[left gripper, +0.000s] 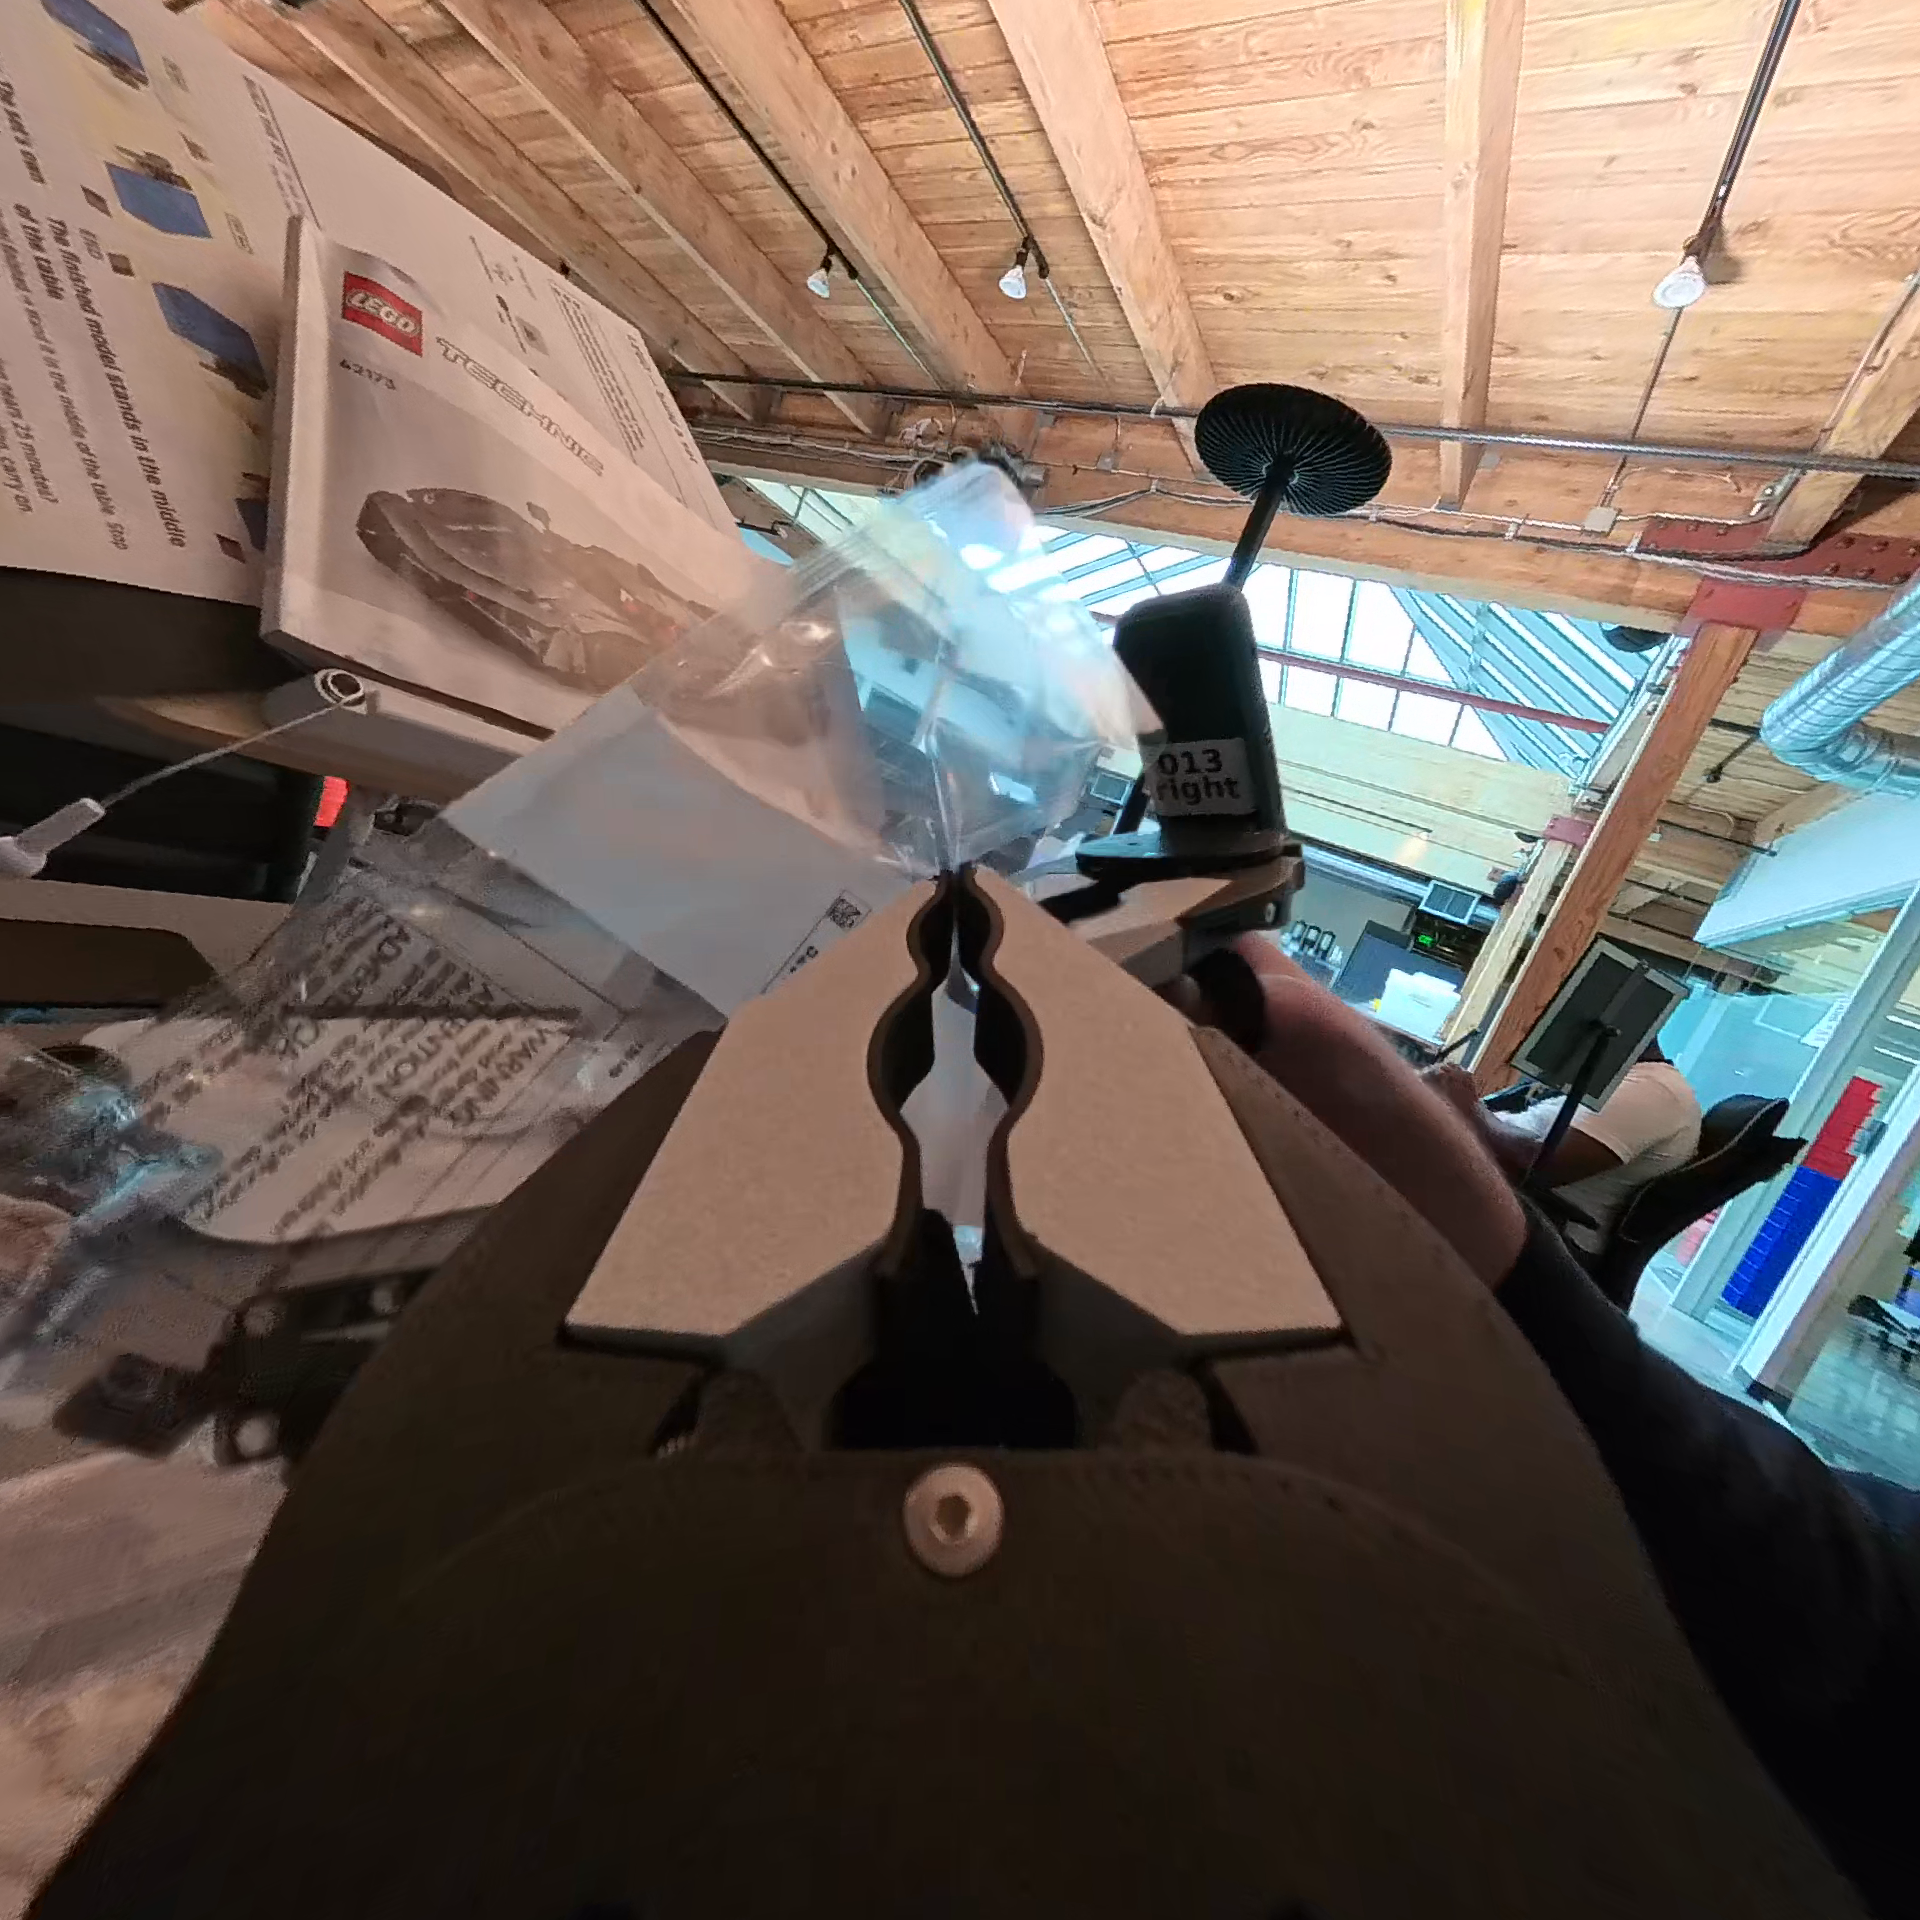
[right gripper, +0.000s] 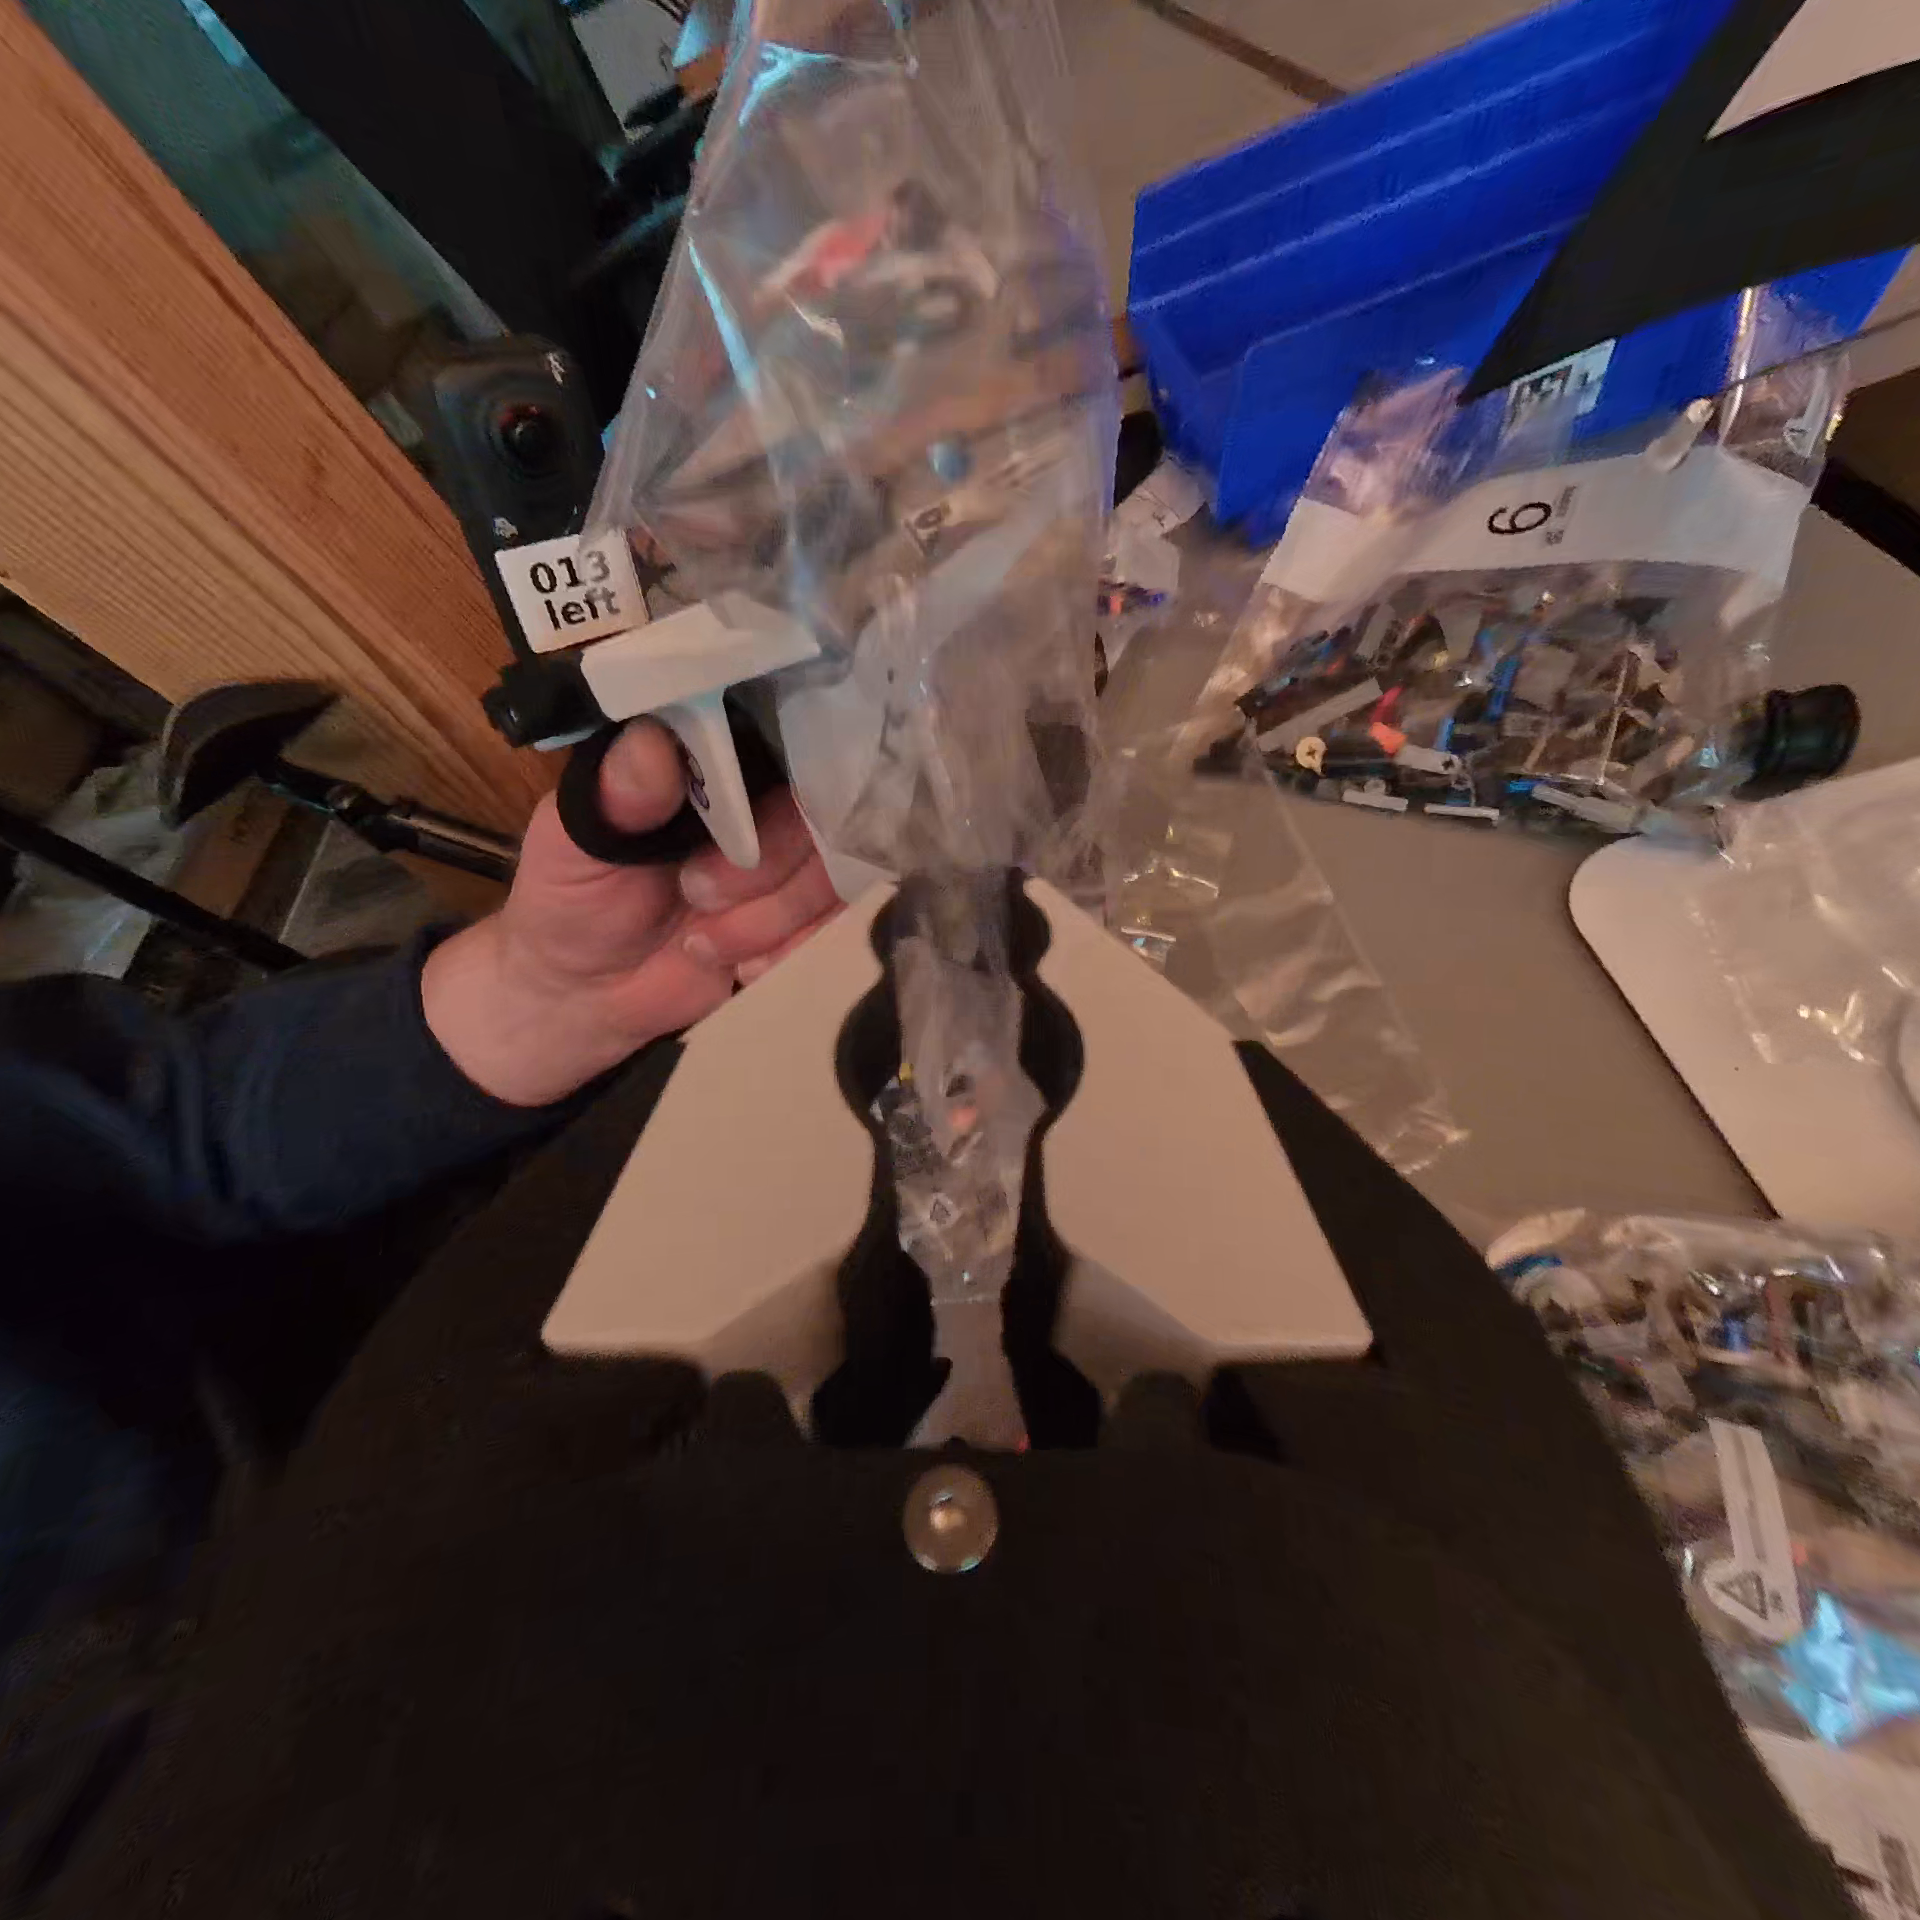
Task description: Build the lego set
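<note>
Clear plastic bag (right gripper: 883, 416) holding black, grey, blue and red pieces. Second clear bag (right gripper: 1507, 665) with a white band, mixed dark and blue pieces. Blue bin (right gripper: 1351, 229). Booklet (left gripper: 457, 499) grey-white with a red square logo. Gripper (right gripper: 956, 904) fingers pale beige on a black body. Plank ceiling (left gripper: 1299, 156) warm brown.

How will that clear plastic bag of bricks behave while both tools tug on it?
The clear bag looks floppy: its film crumples between the right tool and left tool. Loose pieces inside probably shift. The glossy film may slip.
</note>
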A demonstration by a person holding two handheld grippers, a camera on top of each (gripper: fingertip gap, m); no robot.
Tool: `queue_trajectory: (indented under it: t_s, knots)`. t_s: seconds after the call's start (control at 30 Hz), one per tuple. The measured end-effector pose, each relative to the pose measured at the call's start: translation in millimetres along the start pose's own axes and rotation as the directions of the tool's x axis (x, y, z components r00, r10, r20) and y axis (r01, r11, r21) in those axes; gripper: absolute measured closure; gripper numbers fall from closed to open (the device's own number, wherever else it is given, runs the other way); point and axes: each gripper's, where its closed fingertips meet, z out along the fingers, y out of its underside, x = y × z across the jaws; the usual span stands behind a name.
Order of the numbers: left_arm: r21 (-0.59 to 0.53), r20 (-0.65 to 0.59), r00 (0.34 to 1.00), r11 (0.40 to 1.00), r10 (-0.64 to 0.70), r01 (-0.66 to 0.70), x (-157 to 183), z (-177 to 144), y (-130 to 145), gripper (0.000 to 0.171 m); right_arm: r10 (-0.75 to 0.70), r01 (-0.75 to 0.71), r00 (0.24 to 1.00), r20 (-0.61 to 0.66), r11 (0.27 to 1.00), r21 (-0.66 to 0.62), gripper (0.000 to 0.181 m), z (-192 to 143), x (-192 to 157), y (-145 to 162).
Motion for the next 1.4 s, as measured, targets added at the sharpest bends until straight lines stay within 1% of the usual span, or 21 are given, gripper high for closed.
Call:
queue_trajectory:
  t_s: [0.03, 0.17, 0.3, 0.37, 0.4, 0.43, 0.5, 0.6, 0.63, 0.67, 0.73, 0.77, 0.8, 0.9, 1.03, 1.07, 1.1, 1.17, 1.23, 1.3, 1.4]
  knots:
    - [-0.011, -0.004, 1.000, 1.000, 0.003, -0.003, 0.5, 0.2, 1.4, 0.171, -0.002, 0.002, 1.000, 0.004, 1.000, -0.005, 0.179, 2.0, 0.6, 0.9]
    - [-0.065, -0.007, 0.999, 0.997, 0.039, -0.039, 2.1, -3.4, 2.7, 0.170, -0.088, 0.088, 0.996, -0.012, 0.996, -0.021, 0.181, -4.9, 2.5, 2.9]
    - [-0.087, 0.048, 0.989, 0.987, 0.142, -0.137, -5.6, -18.5, -16.0, 0.153, -0.237, 0.235, 0.971, -0.013, 0.968, -0.088, 0.181, -13.9, -6.7, 8.1]
    - [-0.165, 0.076, 0.974, 0.966, 0.212, -0.197, -13.5, -25.3, -18.0, 0.137, -0.276, 0.274, 0.961, 0.002, 0.956, -0.104, 0.181, -17.4, -10.7, 10.5]
    - [-0.193, 0.070, 0.971, 0.958, 0.230, -0.213, -16.0, -28.1, -18.6, 0.132, -0.291, 0.294, 0.956, 0.039, 0.949, -0.114, 0.181, -18.3, -16.5, 13.7]
    - [-0.219, 0.044, 0.973, 0.952, 0.228, -0.213, -16.5, -29.8, -17.6, 0.128, -0.312, 0.320, 0.947, 0.079, 0.939, -0.126, 0.181, -19.1, -23.1, 17.7]
    - [-0.270, -0.009, 0.982, 0.945, 0.188, -0.184, -16.8, -31.2, -12.1, 0.112, -0.338, 0.351, 0.935, 0.108, 0.927, -0.134, 0.181, -20.5, -30.3, 20.7]
    - [-0.399, -0.167, 0.981, 0.904, 0.096, -0.156, 0.6, -33.4, 14.7, 0.110, -0.367, 0.390, 0.914, 0.172, 0.912, -0.128, 0.181, -20.3, -42.1, 25.2]
    - [-0.417, -0.208, 0.975, 0.895, 0.072, -0.155, 7.3, -33.6, 20.8, 0.110, -0.368, 0.396, 0.910, 0.193, 0.908, -0.135, 0.181, -19.7, -44.8, 28.0]
    - [-0.429, -0.232, 0.971, 0.889, 0.062, -0.160, 11.3, -33.5, 25.2, 0.117, -0.372, 0.408, 0.900, 0.225, 0.902, -0.143, 0.181, -18.9, -49.6, 31.8]
    - [-0.451, -0.271, 0.960, 0.872, 0.072, -0.193, 16.3, -36.5, 32.5, 0.154, -0.391, 0.428, 0.893, 0.223, 0.891, -0.154, 0.181, -16.1, -49.9, 34.6]
    - [-0.449, -0.290, 0.955, 0.871, 0.067, -0.198, 19.0, -39.1, 32.2, 0.166, -0.383, 0.420, 0.898, 0.218, 0.894, -0.158, 0.181, -15.4, -48.5, 34.6]
    - [-0.421, -0.289, 0.954, 0.885, 0.075, -0.197, 19.0, -40.5, 26.7, 0.171, -0.379, 0.415, 0.900, 0.213, 0.896, -0.157, 0.181, -15.4, -46.9, 34.3]
    - [-0.345, -0.202, 0.970, 0.918, 0.132, -0.197, 4.1, -48.6, 5.2, 0.171, -0.357, 0.382, 0.918, 0.175, 0.913, -0.140, 0.181, -17.7, -38.3, 29.8]
    - [-0.307, -0.165, 0.970, 0.926, 0.178, -0.222, 3.7, -57.7, -9.0, 0.171, -0.314, 0.325, 0.938, 0.146, 0.944, -0.058, 0.181, -13.3, -35.1, 14.0]
    - [-0.283, -0.166, 0.971, 0.934, 0.175, -0.217, 6.4, -59.5, -15.4, 0.171, -0.314, 0.320, 0.943, 0.110, 0.947, -0.040, 0.176, -12.0, -31.0, 9.3]
    - [-0.259, -0.140, 0.973, 0.941, 0.185, -0.217, 4.5, -61.9, -23.9, 0.171, -0.307, 0.308, 0.949, 0.068, 0.951, -0.003, 0.164, -13.0, -26.2, 1.8]
    - [-0.236, -0.093, 0.975, 0.947, 0.203, -0.219, 0.0, -69.7, -39.3, 0.171, -0.276, 0.273, 0.959, 0.064, 0.961, 0.046, 0.151, -17.6, -24.7, -6.4]
    - [-0.204, -0.055, 0.973, 0.951, 0.226, -0.232, -0.7, -79.6, -57.5, 0.171, -0.251, 0.247, 0.966, 0.056, 0.966, 0.073, 0.147, -19.3, -21.4, -9.8]
    - [-0.179, -0.010, 0.966, 0.950, 0.257, -0.255, -1.5, -91.3, -75.3, 0.171, -0.240, 0.240, 0.970, 0.049, 0.971, 0.001, 0.146, -6.9, -17.8, 2.5]
    - [-0.108, 0.071, 0.952, 0.951, 0.299, -0.291, -1.2, -112.4, -105.2, 0.171, -0.219, 0.228, 0.972, 0.080, 0.966, -0.123, 0.149, 26.9, -21.3, 26.3]
